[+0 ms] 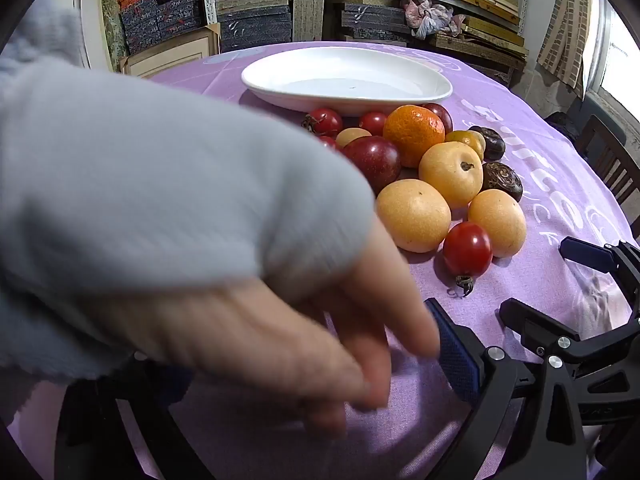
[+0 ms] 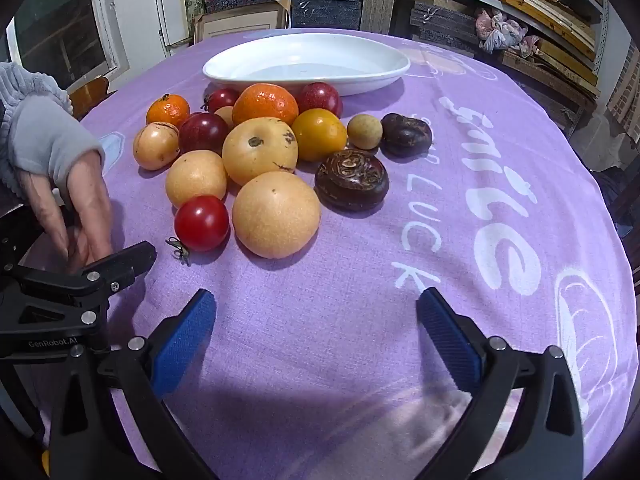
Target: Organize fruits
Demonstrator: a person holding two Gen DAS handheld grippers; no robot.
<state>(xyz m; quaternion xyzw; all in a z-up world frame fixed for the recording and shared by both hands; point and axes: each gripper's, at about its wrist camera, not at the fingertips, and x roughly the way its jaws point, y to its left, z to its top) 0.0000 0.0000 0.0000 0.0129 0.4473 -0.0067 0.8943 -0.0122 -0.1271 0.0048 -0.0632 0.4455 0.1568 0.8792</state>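
Note:
A pile of fruit lies on the purple tablecloth [image 2: 360, 320]: yellow pears [image 2: 276, 214], a large orange [image 2: 265, 105], a small orange [image 2: 168, 110], red tomatoes [image 2: 202, 223], dark red plums [image 2: 203, 132] and dark brown water chestnuts [image 2: 351, 179]. An empty white oval dish [image 2: 306, 62] stands behind the pile; it also shows in the left wrist view [image 1: 346, 78]. My right gripper [image 2: 316, 334] is open and empty, in front of the pile. In the left wrist view a bare hand [image 1: 280, 340] in a grey sleeve covers the left finger; only the right pad [image 1: 456, 354] shows.
Shelves stacked with boxes [image 2: 340, 4] stand behind the round table. A wooden chair [image 1: 612, 164] is at the right edge. The left gripper's body [image 2: 80, 280] lies at the left beside the right gripper, with the hand [image 2: 80, 216] on it.

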